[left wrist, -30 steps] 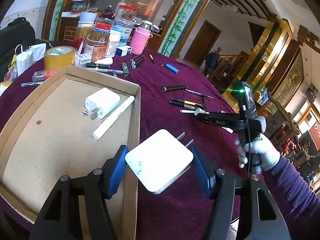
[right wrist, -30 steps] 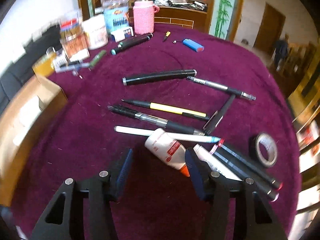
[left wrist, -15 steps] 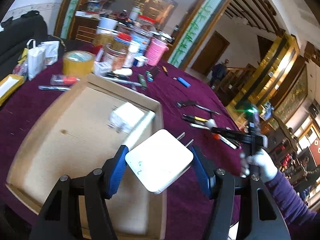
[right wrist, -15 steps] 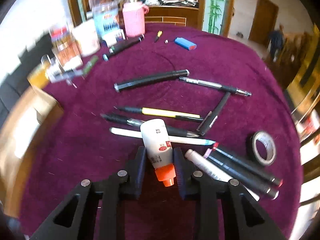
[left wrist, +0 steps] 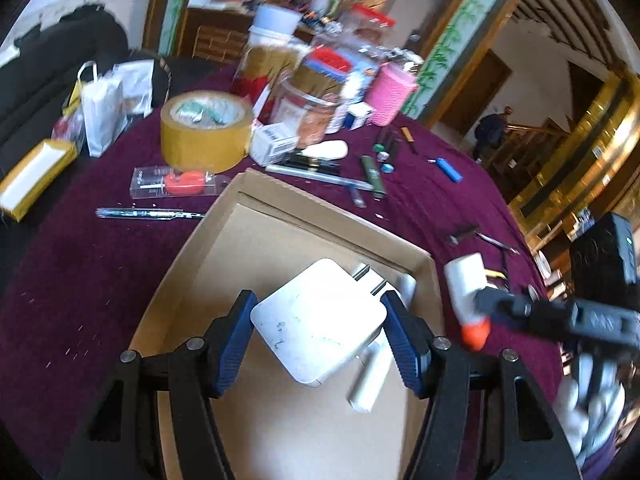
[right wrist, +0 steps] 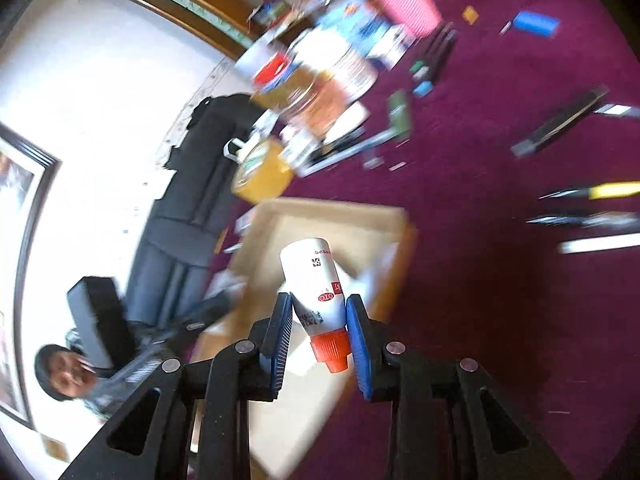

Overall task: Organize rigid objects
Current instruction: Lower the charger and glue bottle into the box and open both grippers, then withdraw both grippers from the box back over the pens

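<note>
The left gripper is carrying a white charger, its fingers clenched on it above the cardboard box. The right gripper, fingers freshly clamped on a glue bottle, is bringing it boxward. Next, I judge, each needs lowering and releasing inside. A white tube is lying in the box; pens are littering the counter beyond.

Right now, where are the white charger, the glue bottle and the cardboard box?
white charger [left wrist: 320, 320], left wrist view, flat top face.
glue bottle [right wrist: 316, 280], right wrist view, white body.
cardboard box [left wrist: 320, 204], left wrist view, far wall.
</note>
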`<action>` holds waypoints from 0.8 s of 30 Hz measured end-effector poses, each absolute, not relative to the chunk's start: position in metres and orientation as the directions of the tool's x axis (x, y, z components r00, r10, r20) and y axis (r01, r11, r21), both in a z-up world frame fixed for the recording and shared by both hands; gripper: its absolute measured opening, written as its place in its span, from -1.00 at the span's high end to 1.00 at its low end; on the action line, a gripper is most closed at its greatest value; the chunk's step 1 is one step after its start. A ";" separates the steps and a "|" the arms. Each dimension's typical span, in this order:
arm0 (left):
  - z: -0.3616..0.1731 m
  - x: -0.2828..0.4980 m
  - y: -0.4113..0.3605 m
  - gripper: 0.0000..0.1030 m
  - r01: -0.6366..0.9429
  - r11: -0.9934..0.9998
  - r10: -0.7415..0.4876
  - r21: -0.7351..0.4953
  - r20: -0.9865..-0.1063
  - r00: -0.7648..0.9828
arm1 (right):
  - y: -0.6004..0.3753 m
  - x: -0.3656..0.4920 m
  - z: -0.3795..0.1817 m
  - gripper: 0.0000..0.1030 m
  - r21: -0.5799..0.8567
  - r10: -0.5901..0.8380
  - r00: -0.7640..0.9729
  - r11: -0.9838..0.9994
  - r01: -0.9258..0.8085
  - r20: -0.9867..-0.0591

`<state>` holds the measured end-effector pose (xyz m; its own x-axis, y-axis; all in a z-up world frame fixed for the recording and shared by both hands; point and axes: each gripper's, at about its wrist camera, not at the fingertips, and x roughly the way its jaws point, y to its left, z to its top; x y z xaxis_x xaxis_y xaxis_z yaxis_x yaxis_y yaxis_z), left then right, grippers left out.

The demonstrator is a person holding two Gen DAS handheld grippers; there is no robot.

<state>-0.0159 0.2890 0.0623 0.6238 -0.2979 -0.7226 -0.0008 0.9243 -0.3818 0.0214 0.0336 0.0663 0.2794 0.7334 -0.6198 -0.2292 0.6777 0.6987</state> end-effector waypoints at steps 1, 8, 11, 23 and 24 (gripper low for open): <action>0.056 -0.006 0.294 -0.22 -0.020 0.916 -0.304 -0.400 -0.729 0.614 | 0.045 0.027 0.063 0.40 0.713 0.743 0.266 0.667 -0.216 -0.615; 0.040 0.017 0.311 -0.22 -0.070 0.883 -0.335 -0.464 -0.729 0.597 | 0.100 0.060 0.025 0.39 0.792 0.786 0.205 0.606 -0.066 -0.584; 0.043 0.017 0.312 -0.23 -0.079 0.889 -0.311 -0.451 -0.722 0.618 | 0.108 0.067 0.020 0.37 0.810 0.799 0.204 0.585 -0.045 -0.566; 0.043 -0.006 0.324 -0.65 -0.170 0.832 -0.285 -0.528 -0.670 0.685 | 0.098 0.061 0.061 -0.06 0.719 0.736 0.313 0.668 -0.193 -0.600; 0.044 -0.008 0.321 -0.67 -0.176 0.842 -0.265 -0.509 -0.676 0.687 | 0.093 0.058 0.065 -0.08 0.711 0.732 0.328 0.673 -0.204 -0.598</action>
<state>-0.0083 0.3208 0.0436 0.6872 -0.2655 -0.6763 -0.1759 0.8424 -0.5094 0.0583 0.0930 0.0645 0.3276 0.7316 -0.5979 -0.2036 0.6726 0.7115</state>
